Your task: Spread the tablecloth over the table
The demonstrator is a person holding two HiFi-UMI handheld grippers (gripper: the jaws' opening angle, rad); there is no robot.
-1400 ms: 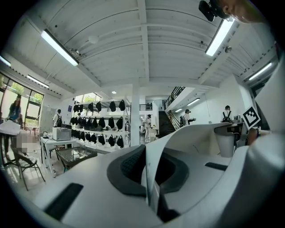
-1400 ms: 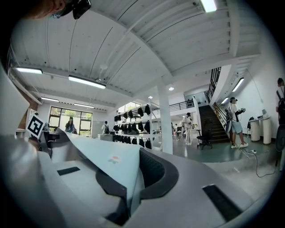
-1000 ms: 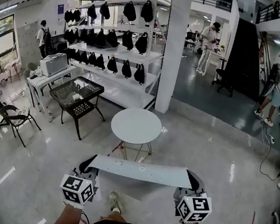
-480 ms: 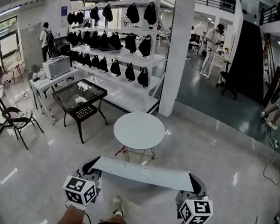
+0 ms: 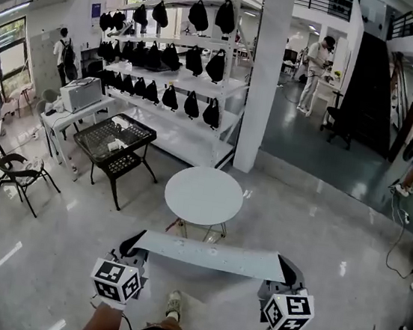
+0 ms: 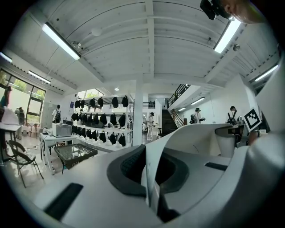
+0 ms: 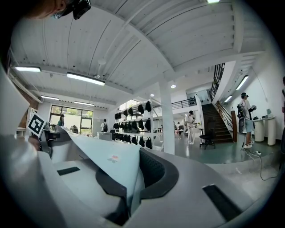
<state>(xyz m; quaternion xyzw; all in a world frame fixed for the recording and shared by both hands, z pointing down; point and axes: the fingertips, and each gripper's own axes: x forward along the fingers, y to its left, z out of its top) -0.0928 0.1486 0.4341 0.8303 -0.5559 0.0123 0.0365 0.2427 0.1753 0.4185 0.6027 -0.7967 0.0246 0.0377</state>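
White tablecloth (image 5: pixel 210 255), long axis L-R

At the bottom centre of the frame a pale tablecloth (image 5: pixel 210 255) stretches as a flat, taut band between the left gripper (image 5: pixel 130 245) at lower left and the right gripper (image 5: pixel 288 270) at lower right. Each appears to pinch one end, though the cloth covers the jaw tips. Just above the band stands a round white table (image 5: pixel 204 195), apart from the cloth. A black mesh-topped table (image 5: pixel 115 139) sits left of it. A white shelving rack (image 5: pixel 174 81) hung with black bags fills the upper left, and a white pillar (image 5: pixel 267 78) rises at upper centre. The person's shoe (image 5: pixel 173 305) shows below the cloth.
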